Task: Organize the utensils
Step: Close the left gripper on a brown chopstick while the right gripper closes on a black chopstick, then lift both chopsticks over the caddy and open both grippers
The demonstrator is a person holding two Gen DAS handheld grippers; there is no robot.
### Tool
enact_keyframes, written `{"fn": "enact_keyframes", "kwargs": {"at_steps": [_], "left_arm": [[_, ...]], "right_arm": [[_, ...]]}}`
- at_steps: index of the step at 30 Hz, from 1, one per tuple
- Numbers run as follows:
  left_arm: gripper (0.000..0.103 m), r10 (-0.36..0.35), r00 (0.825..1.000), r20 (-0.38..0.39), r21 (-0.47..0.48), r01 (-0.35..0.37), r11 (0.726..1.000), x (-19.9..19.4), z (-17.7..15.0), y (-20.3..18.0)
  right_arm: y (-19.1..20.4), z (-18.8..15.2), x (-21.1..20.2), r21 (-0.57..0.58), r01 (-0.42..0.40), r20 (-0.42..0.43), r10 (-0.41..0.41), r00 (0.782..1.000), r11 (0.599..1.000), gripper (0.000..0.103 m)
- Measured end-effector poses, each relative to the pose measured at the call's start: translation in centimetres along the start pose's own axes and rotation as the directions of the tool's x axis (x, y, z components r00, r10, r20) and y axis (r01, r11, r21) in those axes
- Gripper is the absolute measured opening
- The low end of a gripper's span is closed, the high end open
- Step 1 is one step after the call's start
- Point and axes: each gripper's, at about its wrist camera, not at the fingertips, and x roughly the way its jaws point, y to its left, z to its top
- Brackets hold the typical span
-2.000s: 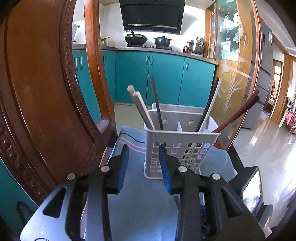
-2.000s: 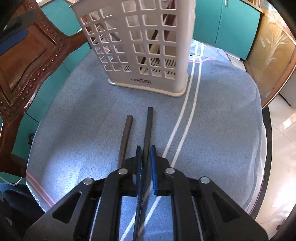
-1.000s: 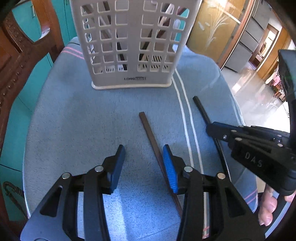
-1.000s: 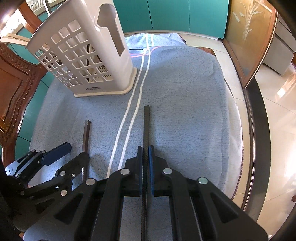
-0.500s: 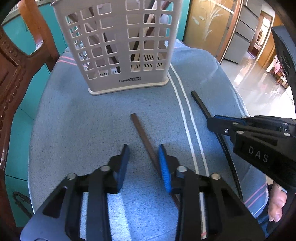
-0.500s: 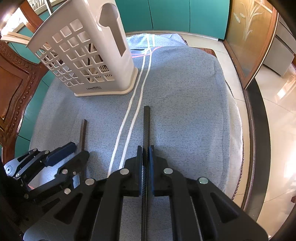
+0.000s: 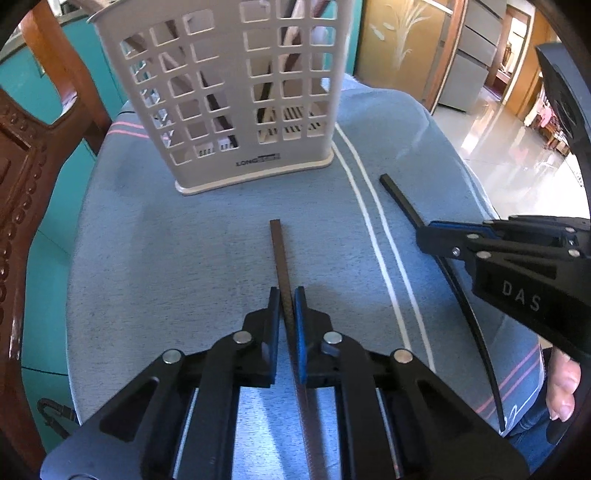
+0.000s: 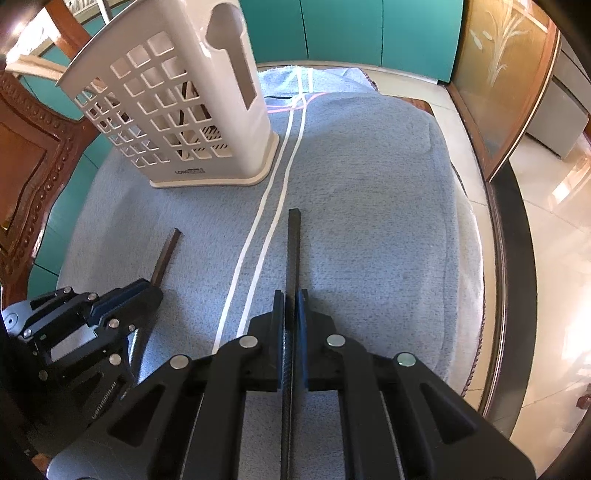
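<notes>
Lying on a blue-grey cloth [image 7: 166, 258] spread over a round table, two dark chopsticks are each gripped by a gripper. The left gripper [image 7: 285, 295] is clamped on the brown chopstick [image 7: 277, 251], whose square end points toward the basket; the pads are seen pressed against both sides of the stick, which runs back between the fingers [image 7: 272, 325] and under the camera. The right gripper [image 8: 290, 299] is likewise closed tight on the black chopstick [image 8: 294, 243], held along the line of the fingers, its far end resting on the cloth just right of two white stripes [image 8: 273, 206] woven into the fabric. In the left wrist view the right gripper is seen from the side at the right edge, with the black chopstick passing through it and curving down toward the table's near edge; part of a hand [image 7: 563, 384] is visible below it. A white plastic utensil basket [image 7: 229, 92] with a grid of square holes stands upright beyond both chopsticks, well apart from their tips, and other sticks can be made out through its holes. A carved wooden chair [image 8: 26, 155] is seen at the left, and teal cabinet doors [image 8: 369, 33] stand behind the table.
</notes>
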Motion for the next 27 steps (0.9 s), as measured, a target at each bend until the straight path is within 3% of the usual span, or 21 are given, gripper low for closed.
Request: {"fn": "enact_keyframes", "kwargs": {"at_steps": [4,6,8,13,15,19,23,27], "left_arm": [[0.012,0.007,1.000,0.001,-0.016,-0.007,1.000,0.0,-0.1,0.4],[0.016,0.009,1.000,0.004,-0.018,-0.009,1.000,0.0,-0.2,0.3],[0.022,0.016,1.000,0.008,-0.024,-0.016,1.000,0.0,-0.3,0.4],[0.029,0.041,0.999,0.020,-0.031,-0.040,0.999,0.3,-0.2,0.0],[0.029,0.042,0.999,0.023,-0.032,-0.041,0.999,0.2,-0.2,0.0],[0.020,0.021,0.999,0.024,-0.035,-0.021,0.999,0.5,0.0,-0.1],[0.008,0.018,0.999,0.029,-0.036,-0.017,0.999,0.2,-0.4,-0.1],[0.007,0.009,0.998,0.062,-0.054,-0.006,0.999,-0.3,-0.2,0.0]], "right_arm": [[0.7,-0.1,0.0,-0.034,0.036,0.015,-0.036,0.999,0.999,0.012],[1.1,-0.2,-0.1,-0.056,0.061,0.031,-0.059,0.998,0.997,0.025],[1.4,-0.2,-0.1,-0.074,0.083,0.043,-0.080,0.996,0.994,0.031],[2.1,-0.5,0.2,-0.119,0.136,0.069,-0.128,0.989,0.984,0.031],[2.1,-0.5,0.1,-0.117,0.126,0.068,-0.119,0.991,0.985,0.028],[2.2,-0.6,0.0,-0.127,0.112,0.070,-0.103,0.992,0.986,0.007],[2.3,-0.7,-0.2,-0.129,0.086,0.065,-0.078,0.995,0.988,0.007],[2.2,-0.8,-1.2,-0.115,0.063,0.087,-0.053,0.995,0.991,0.007]]}}
